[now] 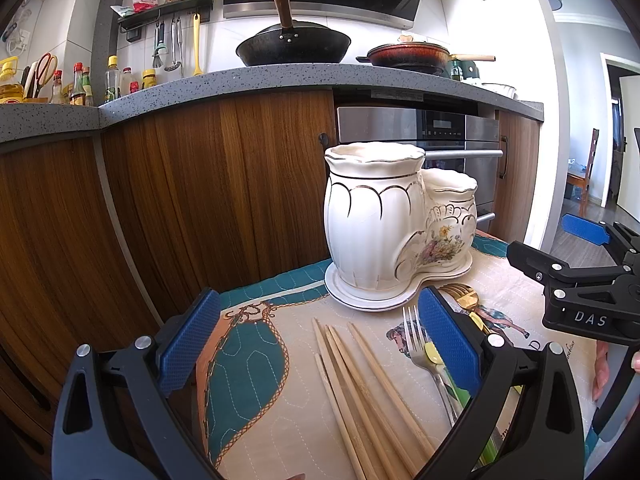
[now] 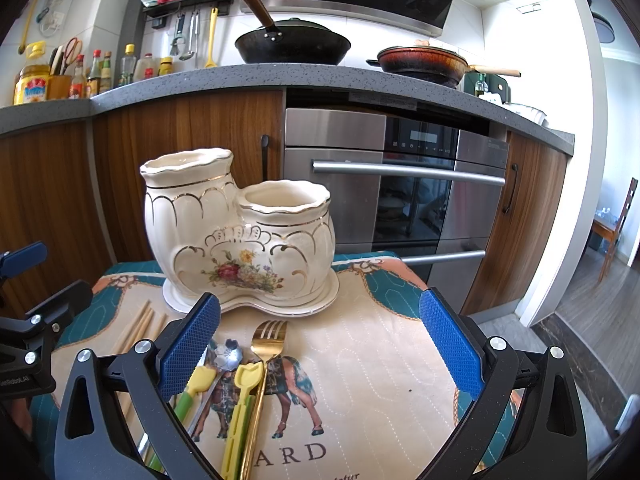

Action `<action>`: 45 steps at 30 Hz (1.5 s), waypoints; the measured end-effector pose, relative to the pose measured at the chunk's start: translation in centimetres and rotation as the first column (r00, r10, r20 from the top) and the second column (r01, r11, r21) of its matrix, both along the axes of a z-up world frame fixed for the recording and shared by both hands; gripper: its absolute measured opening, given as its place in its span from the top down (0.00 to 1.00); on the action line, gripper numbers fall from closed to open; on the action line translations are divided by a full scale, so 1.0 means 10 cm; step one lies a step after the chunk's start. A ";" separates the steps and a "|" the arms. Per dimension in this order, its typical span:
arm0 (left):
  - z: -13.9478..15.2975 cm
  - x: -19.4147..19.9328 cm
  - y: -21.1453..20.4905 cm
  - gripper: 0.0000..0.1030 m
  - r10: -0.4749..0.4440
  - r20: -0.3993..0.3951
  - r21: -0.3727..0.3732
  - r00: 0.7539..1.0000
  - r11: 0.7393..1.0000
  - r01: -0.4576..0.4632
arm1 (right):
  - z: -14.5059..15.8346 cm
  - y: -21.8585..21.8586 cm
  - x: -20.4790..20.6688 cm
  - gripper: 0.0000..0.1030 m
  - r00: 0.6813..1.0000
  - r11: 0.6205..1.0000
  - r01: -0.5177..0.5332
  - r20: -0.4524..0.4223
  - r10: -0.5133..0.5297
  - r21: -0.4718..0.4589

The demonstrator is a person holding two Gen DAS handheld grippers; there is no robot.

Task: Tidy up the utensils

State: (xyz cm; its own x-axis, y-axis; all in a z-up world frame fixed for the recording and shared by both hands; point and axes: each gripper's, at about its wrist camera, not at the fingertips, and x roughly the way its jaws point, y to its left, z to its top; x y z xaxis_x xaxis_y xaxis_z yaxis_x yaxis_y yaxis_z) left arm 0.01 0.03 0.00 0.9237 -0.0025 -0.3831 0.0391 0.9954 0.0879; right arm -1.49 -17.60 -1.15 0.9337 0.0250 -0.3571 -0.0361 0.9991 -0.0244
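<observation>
Both tongs, left gripper (image 1: 320, 336) and right gripper (image 2: 320, 336), we are holding wide and empty, lower frame; chopsticks (image 1: 360, 384) are lying below the holder (image 2: 240, 232).

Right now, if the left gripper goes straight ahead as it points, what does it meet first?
Probably the holder, its taller pot; the open left gripper points at it over the chopsticks. Depth is hard to judge.
</observation>
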 end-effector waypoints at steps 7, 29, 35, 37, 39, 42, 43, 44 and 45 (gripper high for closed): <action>0.00 0.00 0.00 0.05 0.000 0.000 0.000 1.000 1.000 0.000 | 0.00 0.00 0.00 0.04 1.000 1.000 0.000 -0.001 0.000 0.000; 0.00 0.00 0.00 0.05 -0.001 -0.005 -0.002 1.000 1.000 0.001 | 0.00 0.00 0.00 0.04 1.000 1.000 0.008 -0.002 -0.008 0.004; -0.06 -0.01 -0.03 0.05 0.003 0.001 -0.003 1.000 1.000 -0.003 | 0.00 -0.03 0.00 0.04 0.999 0.999 0.036 0.003 -0.036 0.001; -0.04 0.05 0.00 0.05 -0.001 0.004 -0.006 1.000 1.000 0.001 | 0.02 -0.05 0.00 0.04 0.998 0.998 0.067 0.005 -0.067 0.006; -0.02 0.02 0.01 0.05 -0.006 -0.003 -0.012 1.000 1.000 0.006 | 0.01 -0.10 -0.01 0.04 0.995 0.995 0.096 0.001 -0.096 0.027; -0.03 0.04 0.03 0.05 -0.019 -0.032 -0.022 0.999 1.000 0.018 | -0.02 -0.21 0.03 0.04 0.997 0.992 0.066 -0.047 -0.062 0.106; -0.04 0.05 0.04 0.05 -0.031 -0.048 -0.027 0.998 0.999 0.030 | -0.04 -0.23 0.04 0.04 0.996 0.990 0.060 -0.066 -0.052 0.126; -0.05 0.07 0.06 0.05 -0.028 -0.063 -0.020 0.998 0.999 0.027 | -0.06 -0.25 0.05 0.04 0.995 0.988 0.064 -0.088 -0.052 0.144; -0.04 0.07 0.08 0.05 -0.015 -0.069 -0.013 0.998 1.000 0.014 | -0.07 -0.26 0.05 0.04 0.994 0.987 0.072 -0.098 -0.058 0.146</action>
